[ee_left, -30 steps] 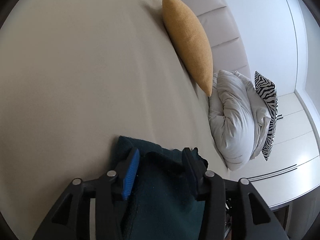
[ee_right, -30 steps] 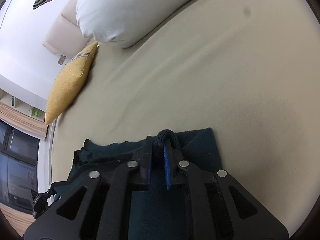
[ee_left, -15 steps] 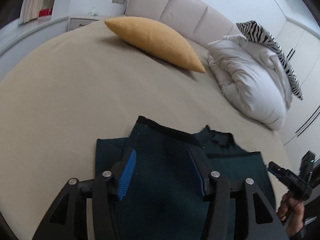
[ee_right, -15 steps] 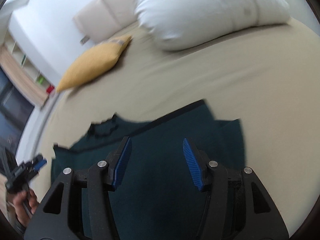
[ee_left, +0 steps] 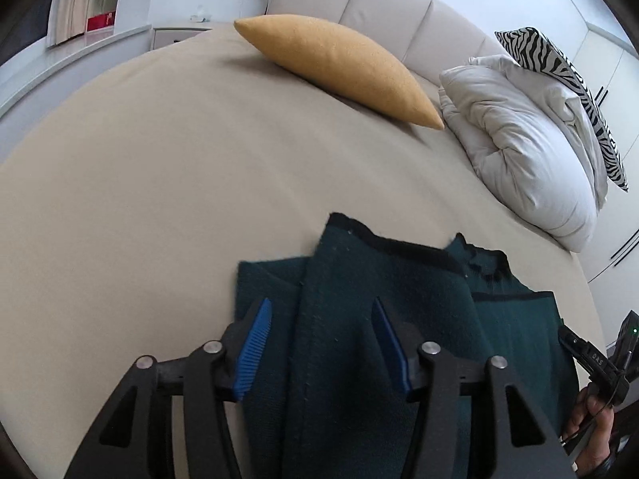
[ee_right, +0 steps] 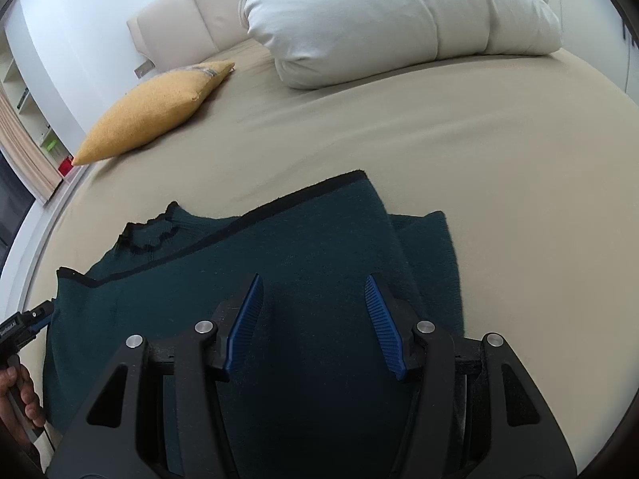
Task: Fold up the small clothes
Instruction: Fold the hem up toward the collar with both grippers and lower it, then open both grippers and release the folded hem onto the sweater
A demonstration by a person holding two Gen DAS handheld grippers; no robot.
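Observation:
A dark green knitted sweater (ee_left: 379,319) with black trim lies folded on the beige bed (ee_left: 159,159), one layer laid over toward its collar (ee_right: 151,235). My left gripper (ee_left: 321,307) hovers above the sweater's left part; its jaws are opening, and the cloth lies below them, not pinched. My right gripper (ee_right: 313,283) stands open over the sweater (ee_right: 299,247), nothing pressed between its blue pads. Each gripper shows at the edge of the other's view, held by a hand: the right gripper (ee_left: 591,355), the left gripper (ee_right: 28,319).
A yellow cushion (ee_left: 339,68) and a bunched white duvet (ee_left: 519,151) with a zebra cushion (ee_left: 559,64) lie at the padded headboard (ee_left: 379,4). A bedside table (ee_left: 179,34) stands at the far left. Bare sheet spreads left of and beyond the sweater.
Both grippers let go of the sweater's folded edge, opened wider and drew back. Both wrists rolled. The sweater now lies flat with its folded layer on top.

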